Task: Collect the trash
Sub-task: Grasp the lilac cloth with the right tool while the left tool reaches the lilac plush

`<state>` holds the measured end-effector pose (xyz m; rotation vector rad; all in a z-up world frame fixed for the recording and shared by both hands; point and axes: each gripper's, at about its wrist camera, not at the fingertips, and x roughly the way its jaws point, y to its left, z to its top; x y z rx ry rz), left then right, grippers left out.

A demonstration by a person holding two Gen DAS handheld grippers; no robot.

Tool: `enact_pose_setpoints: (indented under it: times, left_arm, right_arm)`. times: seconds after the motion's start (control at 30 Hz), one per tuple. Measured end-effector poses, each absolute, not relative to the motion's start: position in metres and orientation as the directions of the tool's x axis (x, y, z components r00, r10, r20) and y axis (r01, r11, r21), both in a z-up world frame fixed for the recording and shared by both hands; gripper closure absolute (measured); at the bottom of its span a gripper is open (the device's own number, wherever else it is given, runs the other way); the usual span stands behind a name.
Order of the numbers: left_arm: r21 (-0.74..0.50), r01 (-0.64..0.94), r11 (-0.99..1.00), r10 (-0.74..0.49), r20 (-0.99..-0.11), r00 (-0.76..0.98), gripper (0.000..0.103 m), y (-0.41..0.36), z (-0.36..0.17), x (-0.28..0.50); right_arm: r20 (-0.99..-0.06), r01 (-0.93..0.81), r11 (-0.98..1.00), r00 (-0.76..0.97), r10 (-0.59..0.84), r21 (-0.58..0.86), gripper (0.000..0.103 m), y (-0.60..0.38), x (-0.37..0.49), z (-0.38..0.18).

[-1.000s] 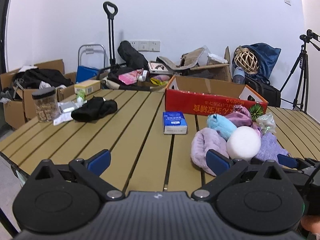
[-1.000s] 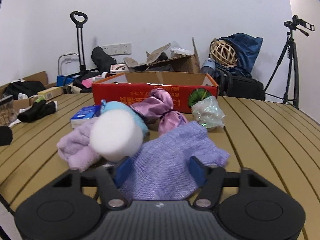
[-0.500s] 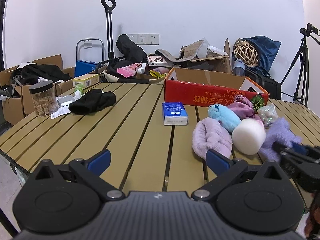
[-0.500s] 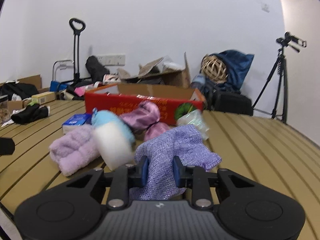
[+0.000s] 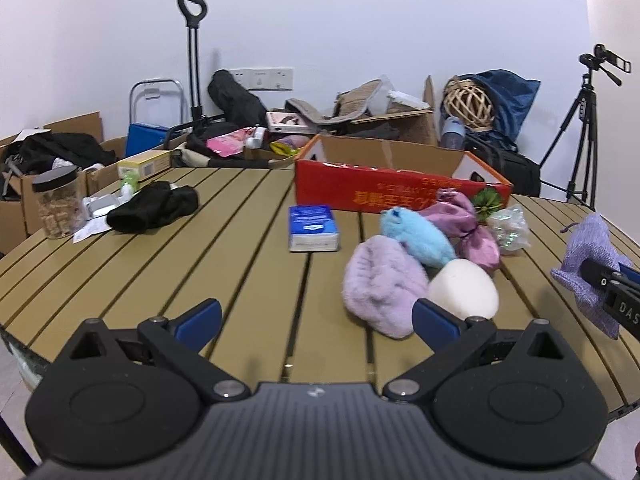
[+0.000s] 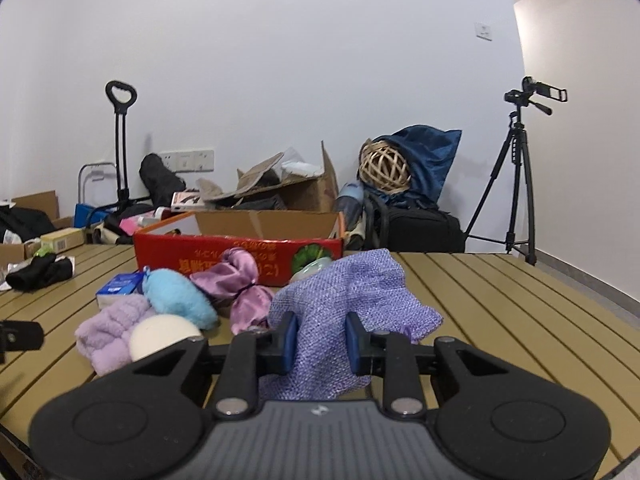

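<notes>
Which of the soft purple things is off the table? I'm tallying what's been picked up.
The woven lavender pouch, clamped in the right gripper. The fluffy lilac bundle and shiny mauve cloth lie on the table.

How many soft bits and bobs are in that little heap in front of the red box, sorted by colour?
Purple or lilac: 3 (fluffy lilac piece, shiny mauve cloth, woven purple pouch, shut in the right gripper's fingers)
Blue: 1 (fluffy blue piece)
White: 1 (white ball)
Clear: 1 (crumpled wrapper)
Total: 6

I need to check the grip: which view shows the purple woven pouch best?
The right wrist view: the purple woven pouch fills its centre, clamped by the right hand-held gripper. The left wrist view shows it small at the right edge.
</notes>
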<state>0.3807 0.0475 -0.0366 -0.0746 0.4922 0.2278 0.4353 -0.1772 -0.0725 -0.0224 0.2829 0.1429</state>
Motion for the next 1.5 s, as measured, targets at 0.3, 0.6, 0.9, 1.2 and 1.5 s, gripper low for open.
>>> enact_pose_setpoints:
  times: [0.3,0.6,0.9,1.2,1.5]
  left_arm:
    - [0.033,-0.208,0.978,0.194,-0.525,0.829,0.000,0.028,-0.052,0.410]
    - [0.027,-0.229,0.973,0.206,-0.550,0.810,0.000,0.031,-0.058,0.437]
    - [0.035,-0.191,0.981,0.177,-0.565,0.806,0.000,0.026,-0.068,0.463]
    - [0.058,-0.156,0.986,0.161,-0.572,0.804,0.034,0.019,-0.077,0.472]
    - [0.065,-0.115,0.991,0.132,-0.531,0.837,0.066,0.012,-0.076,0.462]
  right_arm:
    - [-0.270,-0.108,0.994,0.957,0.106,0.006,0.079,-0.201,0.422,-0.072]
    - [-0.273,-0.090,0.996,0.958,0.089,0.009,0.079,-0.223,0.420,-0.074]
    - [-0.283,-0.073,0.997,0.956,0.074,0.014,0.079,-0.232,0.425,-0.078]
    - [-0.291,-0.070,0.997,0.954,0.072,0.017,0.079,-0.229,0.432,-0.081]
    - [-0.283,-0.068,0.997,0.956,0.072,0.025,0.079,-0.230,0.430,-0.081]
